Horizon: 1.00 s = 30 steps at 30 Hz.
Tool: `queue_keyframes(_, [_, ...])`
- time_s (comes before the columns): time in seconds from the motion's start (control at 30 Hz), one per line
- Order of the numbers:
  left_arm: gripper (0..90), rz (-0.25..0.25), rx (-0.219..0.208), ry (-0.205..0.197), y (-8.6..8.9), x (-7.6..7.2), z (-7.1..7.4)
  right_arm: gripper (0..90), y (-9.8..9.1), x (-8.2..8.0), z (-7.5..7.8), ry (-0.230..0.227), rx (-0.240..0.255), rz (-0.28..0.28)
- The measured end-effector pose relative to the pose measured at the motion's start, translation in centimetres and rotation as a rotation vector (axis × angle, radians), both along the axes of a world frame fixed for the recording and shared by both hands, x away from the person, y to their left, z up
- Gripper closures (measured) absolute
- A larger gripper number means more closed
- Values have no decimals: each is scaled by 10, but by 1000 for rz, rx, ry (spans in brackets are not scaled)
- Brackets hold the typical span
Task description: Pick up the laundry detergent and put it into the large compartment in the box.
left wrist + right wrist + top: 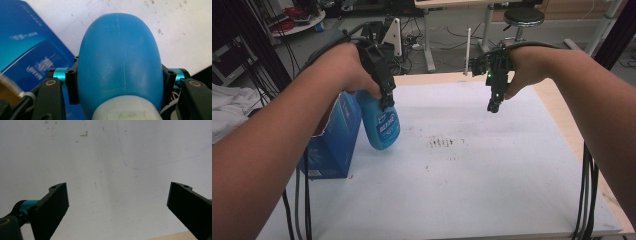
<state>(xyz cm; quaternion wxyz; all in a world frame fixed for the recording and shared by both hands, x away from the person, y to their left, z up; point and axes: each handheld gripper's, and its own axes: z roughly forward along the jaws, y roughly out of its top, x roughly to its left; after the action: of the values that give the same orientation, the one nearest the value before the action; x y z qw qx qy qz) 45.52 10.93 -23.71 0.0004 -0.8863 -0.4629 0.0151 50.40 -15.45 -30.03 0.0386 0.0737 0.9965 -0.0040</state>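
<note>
Across the white table sheet (472, 190), your forearms come in from the near edge and cover both near corners; its right side gives way to a bare wooden strip. On the left, the blue carton (334, 140) stands on the sheet, but your left arm hides its near upper part, so its shape is cut off in the high view. White lettering runs down its face in the left gripper view (37, 66), too blurred to read.

Your left gripper (384, 92) pinches the blue bottle (382, 125) by its upper body, both jaws pressed against its sides. The bottle hangs bottom down, clear of the sheet, just right of the carton and near the table's left side. A white label shows on it in the high view, with writing too small to make out. From the left gripper view you look along the bottle (118, 62) from its white cap end, so the label is turned away there, while fine scratches on the blue plastic show that the high view does not give.

Your right gripper (493, 105) hangs over the far right part of the sheet, pointing down. In the high view its jaws are too small to judge; the right gripper view (117, 205) shows them spread wide with nothing but sheet between them, plus a faint blue pen line and small dark specks.
</note>
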Motion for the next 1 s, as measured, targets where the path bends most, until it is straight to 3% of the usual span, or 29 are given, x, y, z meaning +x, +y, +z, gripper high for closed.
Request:
queue_keyframes(0.63, [377, 36, 6, -26, 32, -20, 93, 29, 5, -3, 1, 2, 1, 5])
queue_keyframes(0.87, [377, 109, 13, -59, 46, -26, 113, 29, 8, -3, -1, 1, -7, 13])
queue_keyframes(0.9, [377, 149, 16, -60, 53, -27, 118, 29, 10, -3, -1, 2, -8, 20])
queue_keyframes(1.0, [377, 186, 25, -68, 64, -29, 127, 29, 11, -3, -1, 1, -1, 15])
